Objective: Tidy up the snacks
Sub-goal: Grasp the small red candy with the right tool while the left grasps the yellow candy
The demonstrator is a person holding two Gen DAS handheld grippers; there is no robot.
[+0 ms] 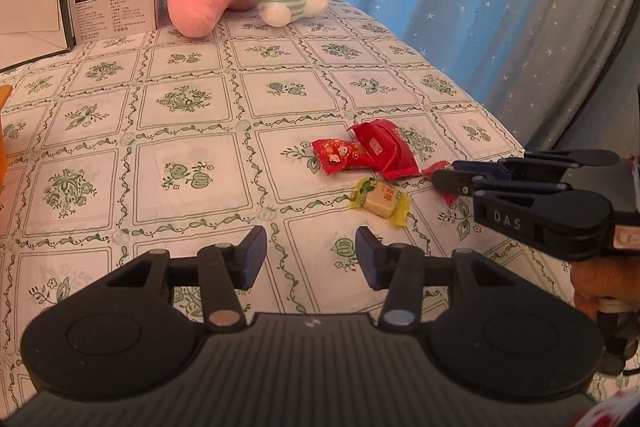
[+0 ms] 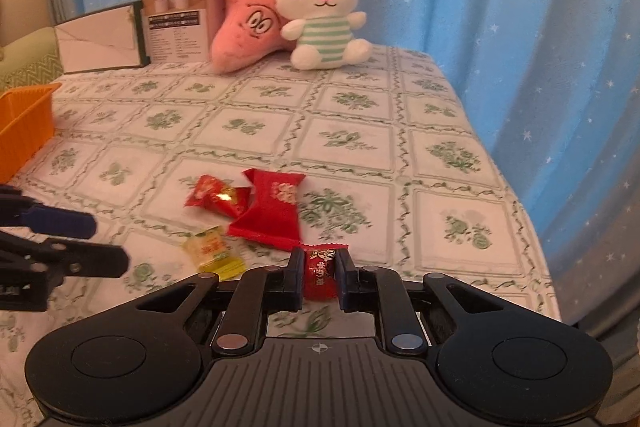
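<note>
Orange basket contents unseen, right hand-held gripper pinching red candy, left hand-held gripper wide.

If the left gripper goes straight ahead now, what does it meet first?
Probably the yellow candy, slightly right of the left gripper centerline, jaws open. Depth is unclear; it may pass beside it.
</note>
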